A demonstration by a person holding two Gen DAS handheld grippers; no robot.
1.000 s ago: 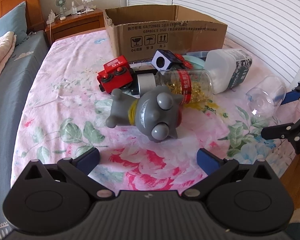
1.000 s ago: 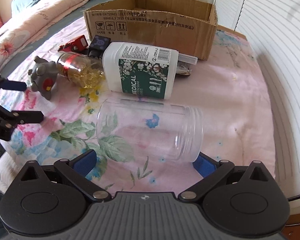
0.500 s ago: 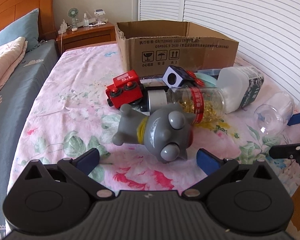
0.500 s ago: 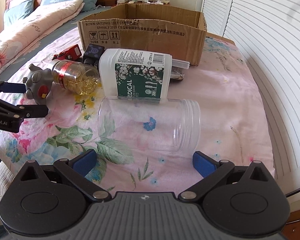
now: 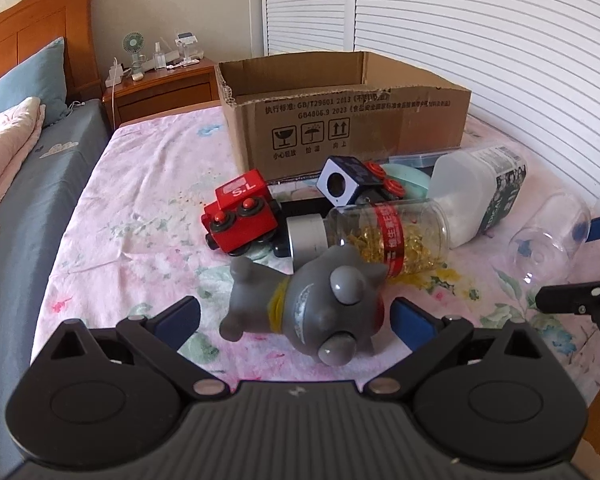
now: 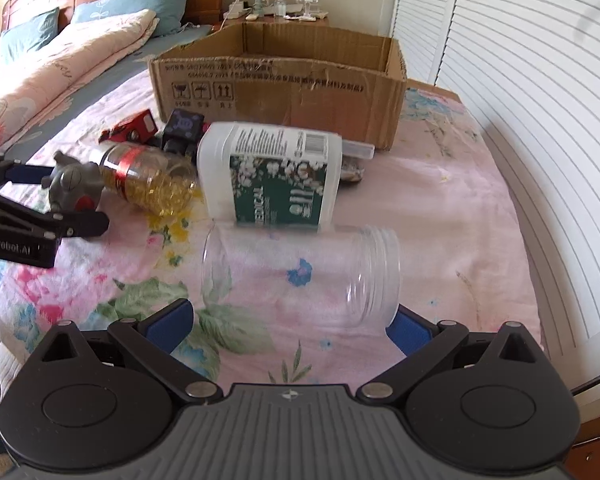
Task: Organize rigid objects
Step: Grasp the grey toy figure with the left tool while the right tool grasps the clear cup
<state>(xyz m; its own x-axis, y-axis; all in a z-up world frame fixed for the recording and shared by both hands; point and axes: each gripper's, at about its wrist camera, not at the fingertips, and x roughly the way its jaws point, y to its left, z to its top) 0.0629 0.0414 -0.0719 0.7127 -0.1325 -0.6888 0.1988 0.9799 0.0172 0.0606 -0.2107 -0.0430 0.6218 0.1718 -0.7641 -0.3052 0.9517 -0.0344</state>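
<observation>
Left gripper point(image 5: 296, 314) jaws spread wide but just starting to close, the grey toy point(image 5: 312, 304) now between them; the right pad sits just beside the toy's head, the left pad well clear of its feet, so no pinch yet. Right gripper point(image 6: 290, 322) jaws spread too, with the clear jar point(image 6: 300, 274) lying on its side between them, mouth to the right, pads not pressing as far as I can tell.

Changes over the last second:
- Toy was ahead of the left jaws, out in the open; the jaws now flank it. The toy itself looks unmoved on the bedspread point(image 5: 140, 200).
- Jar also sits deeper between the right jaws than a second ago.
- Box point(image 5: 340, 120) rides higher in both views.

Layout: toy near centre, touching the pill bottle point(image 5: 380, 236) behind it. Red train point(image 5: 240, 216), cube point(image 5: 340, 184) and white bottle point(image 6: 272, 176) lie farther back, just in front of the box. Jar is to the right, touching the white bottle.

Reading: both hands have finished their approach and are set to grasp, left on the toy, right on the jar. Nothing is lifted yet. The box at the far side is probably the destination. Risk: the toy's rounded head may slip from the pads.
</observation>
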